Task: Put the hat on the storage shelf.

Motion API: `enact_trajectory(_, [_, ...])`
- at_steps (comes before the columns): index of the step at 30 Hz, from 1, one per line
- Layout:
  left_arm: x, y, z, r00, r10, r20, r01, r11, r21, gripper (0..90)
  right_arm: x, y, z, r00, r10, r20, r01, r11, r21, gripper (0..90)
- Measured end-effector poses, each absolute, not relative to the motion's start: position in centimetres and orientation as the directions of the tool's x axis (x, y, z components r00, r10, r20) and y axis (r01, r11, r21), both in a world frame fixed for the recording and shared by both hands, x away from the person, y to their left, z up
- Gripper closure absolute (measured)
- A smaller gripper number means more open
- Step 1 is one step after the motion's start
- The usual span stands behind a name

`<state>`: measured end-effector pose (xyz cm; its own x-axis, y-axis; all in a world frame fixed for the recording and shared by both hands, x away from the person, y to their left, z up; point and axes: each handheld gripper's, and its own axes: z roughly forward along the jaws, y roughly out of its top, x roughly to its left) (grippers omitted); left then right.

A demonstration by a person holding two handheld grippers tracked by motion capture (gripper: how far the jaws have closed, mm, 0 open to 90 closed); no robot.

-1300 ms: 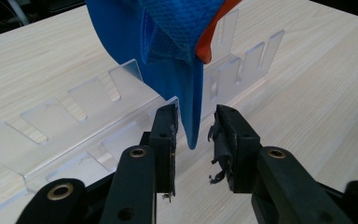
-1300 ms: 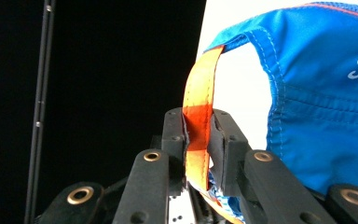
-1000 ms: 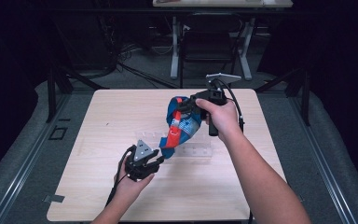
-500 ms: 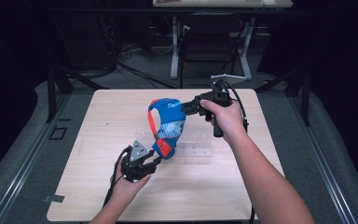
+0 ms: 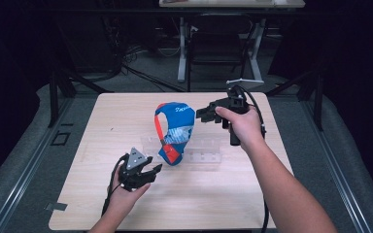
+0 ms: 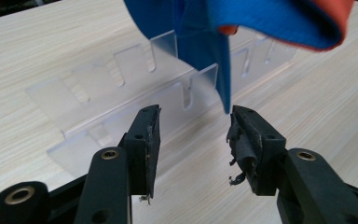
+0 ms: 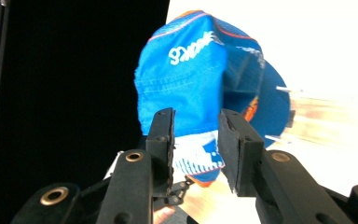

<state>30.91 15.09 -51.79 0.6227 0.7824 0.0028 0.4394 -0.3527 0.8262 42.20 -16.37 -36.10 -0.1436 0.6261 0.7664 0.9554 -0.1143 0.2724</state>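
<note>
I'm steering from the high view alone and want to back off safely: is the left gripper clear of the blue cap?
Observer: Yes. In the left gripper view the left gripper has just been opening; the cap hangs a corner near one jaw tip, unpinched.
Operator: And the right?
Observer: The right gripper has just been opening too; its pads press nothing, and the cap lies beyond the gap.
Operator: What's under the cap?
Observer: A clear rack with slots cut into its walls.
</note>
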Motion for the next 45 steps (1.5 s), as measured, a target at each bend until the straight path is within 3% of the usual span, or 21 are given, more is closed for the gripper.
enact_trajectory(10, [30.3, 17.4, -52.7, 0.601, 0.799, -0.018, 0.478, -0.341, 0.809, 49.7, 41.5, -17.9, -36.8, -0.139, 0.687, 0.713, 0.950, -0.112, 0.293, 61.1])
enact_trajectory(19, [29.3, 20.1, -53.3, 0.564, 0.825, -0.026, 0.508, -0.323, 0.798, 46.2, 40.1, -17.8, -38.5, -0.224, 0.835, 0.503, 0.911, -0.003, 0.412, 56.7])
enact_trajectory(35, [29.3, 23.2, -55.3, 0.505, 0.862, -0.037, 0.560, -0.295, 0.774, 44.7, 37.0, -18.8, -42.8, -0.251, 0.887, 0.387, 0.888, 0.052, 0.457, 53.7])
enact_trajectory(45, [29.6, 23.6, -56.0, 0.492, 0.869, -0.043, 0.572, -0.286, 0.769, 44.7, 33.2, -19.9, -46.4, -0.281, 0.914, 0.291, 0.849, 0.096, 0.519, 52.3])
